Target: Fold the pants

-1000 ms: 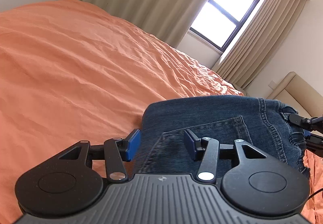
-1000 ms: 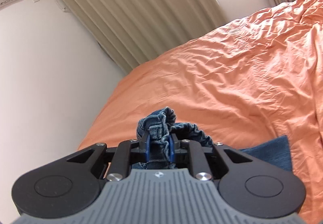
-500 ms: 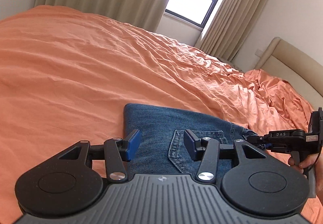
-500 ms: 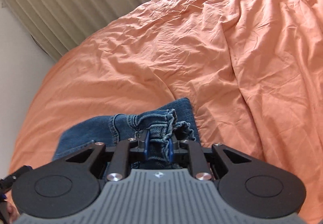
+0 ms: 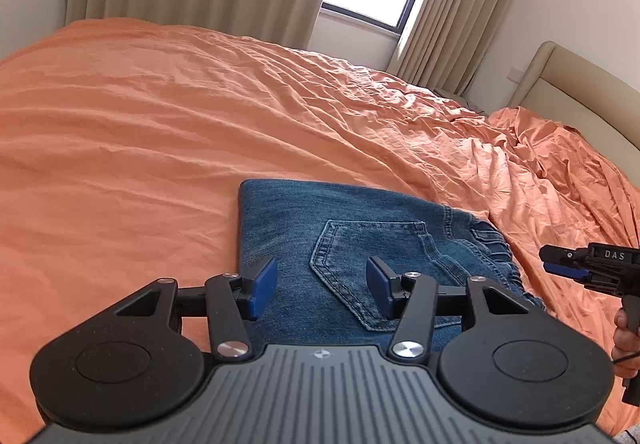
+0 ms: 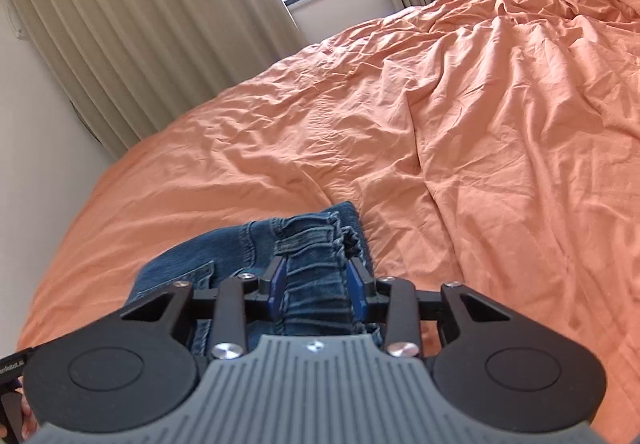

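Left tongs spread wide, empty, above folded jeans on orange bed. Right tongs parted around the waistband, seemingly just letting go so the fold settles.

Pants: folded denim, back pocket up, lower centre, on orange bedspread
Left gripper: jaws apart above them (nothing held)
Right gripper: right edge

Blue denim pants, orange bedsheet

Blue denim pants lie folded flat on the bed, back pocket up, elastic waistband gathered at right.
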